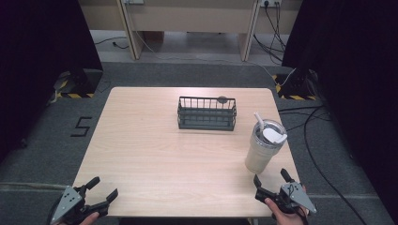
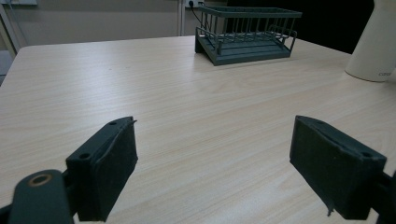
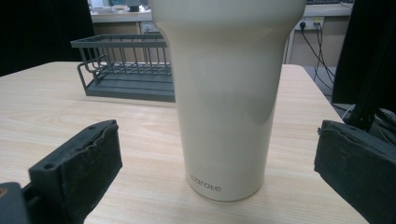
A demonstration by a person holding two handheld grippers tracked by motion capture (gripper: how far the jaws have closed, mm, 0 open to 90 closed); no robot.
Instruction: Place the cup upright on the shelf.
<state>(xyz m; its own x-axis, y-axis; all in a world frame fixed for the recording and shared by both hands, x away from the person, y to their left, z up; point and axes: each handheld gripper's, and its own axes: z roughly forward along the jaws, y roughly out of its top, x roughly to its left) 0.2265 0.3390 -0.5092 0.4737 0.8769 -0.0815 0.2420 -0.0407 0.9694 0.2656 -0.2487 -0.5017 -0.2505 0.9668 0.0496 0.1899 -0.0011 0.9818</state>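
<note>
Right gripper [image 1: 271,180] jaws wide behind cream tumbler [image 1: 261,151] — untouched, left gripper [image 1: 104,186] jaws wide, empty

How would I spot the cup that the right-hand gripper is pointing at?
Start at the wooden table and look to its right edge, nearer than the dark wire basket. There the cup stands upright just ahead of the open right gripper. It is tall, cream, narrower at the base, with a lid and straw; the basket is low and dark.
</note>
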